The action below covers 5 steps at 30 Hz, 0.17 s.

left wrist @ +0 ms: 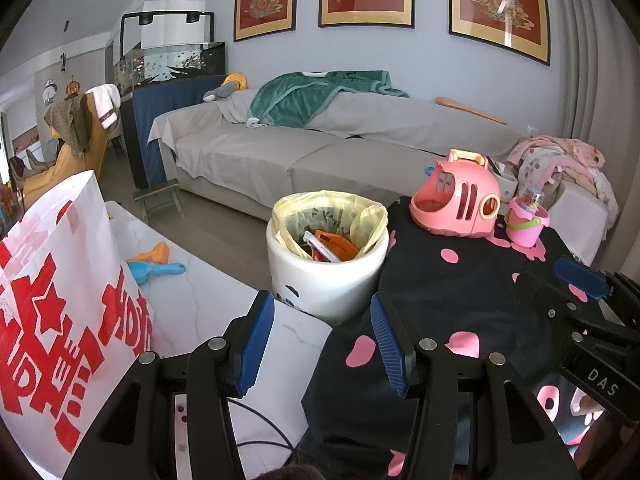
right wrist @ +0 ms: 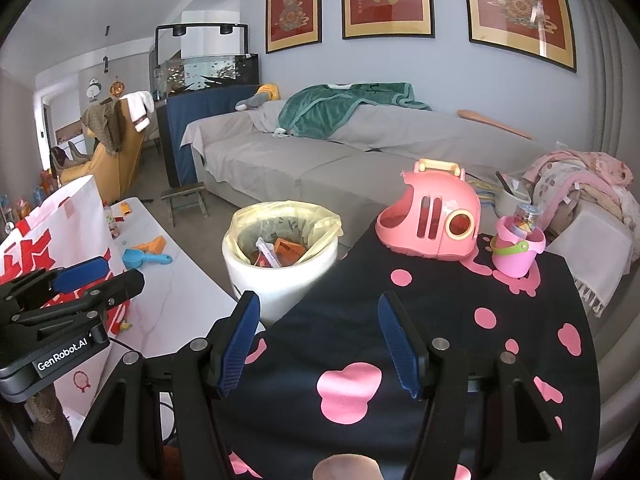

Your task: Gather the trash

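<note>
Left gripper [left wrist: 322, 344] gaping, blue pads well apart, nothing between them. Right gripper [right wrist: 318, 346] the same: spread wide, empty, hovering over the black cloth with pink spots [right wrist: 440, 300]. Both angled down and forward, side by side, aimed toward the white bin [left wrist: 328, 276] with its yellow liner, just ahead between the marble table [left wrist: 192, 284] and the cloth-covered surface. Trash already inside the bin: orange packaging and some wrappers. Nothing in hand, so probably a pause before the next pick.

Best move, as a guess: scan the marble table first, where the orange and blue plastic scoops [left wrist: 158, 266] lie, though toy or trash cannot be told from here. Approach low, pads either side of the piece, squeeze only once centred, then carry over the liner's rim before letting go. Steer clear of the pink toy carrier [right wrist: 430, 222] and pink bucket [right wrist: 516, 250]; easy to knock over.
</note>
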{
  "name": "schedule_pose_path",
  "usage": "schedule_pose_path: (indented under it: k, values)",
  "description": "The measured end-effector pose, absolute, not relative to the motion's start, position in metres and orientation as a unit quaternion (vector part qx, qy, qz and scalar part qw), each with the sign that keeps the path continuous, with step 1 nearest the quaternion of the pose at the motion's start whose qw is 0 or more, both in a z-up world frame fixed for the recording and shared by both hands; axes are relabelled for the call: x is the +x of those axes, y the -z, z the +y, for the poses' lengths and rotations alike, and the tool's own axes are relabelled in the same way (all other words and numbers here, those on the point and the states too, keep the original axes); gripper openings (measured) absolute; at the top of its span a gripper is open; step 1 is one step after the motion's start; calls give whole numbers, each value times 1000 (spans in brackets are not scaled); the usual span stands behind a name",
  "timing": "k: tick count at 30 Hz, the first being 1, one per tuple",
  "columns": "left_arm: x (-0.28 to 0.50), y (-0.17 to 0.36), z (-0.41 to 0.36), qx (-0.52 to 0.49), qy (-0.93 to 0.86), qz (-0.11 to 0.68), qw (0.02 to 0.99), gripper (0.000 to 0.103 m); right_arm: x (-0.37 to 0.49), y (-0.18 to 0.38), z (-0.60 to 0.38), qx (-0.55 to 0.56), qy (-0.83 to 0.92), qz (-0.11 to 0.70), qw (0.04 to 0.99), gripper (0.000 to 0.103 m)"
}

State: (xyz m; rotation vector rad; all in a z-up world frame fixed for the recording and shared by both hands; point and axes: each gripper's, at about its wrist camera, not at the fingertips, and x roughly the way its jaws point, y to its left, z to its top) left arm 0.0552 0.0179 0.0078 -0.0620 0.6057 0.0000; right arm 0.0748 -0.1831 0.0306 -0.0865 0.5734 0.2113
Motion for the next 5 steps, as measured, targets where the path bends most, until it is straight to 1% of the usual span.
schedule_pose_path:
  k: [5]
  values:
    - [56, -8, 18, -30, 1, 299, 954, 52, 75, -30, -185, -43, -104, 284, 952, 59]
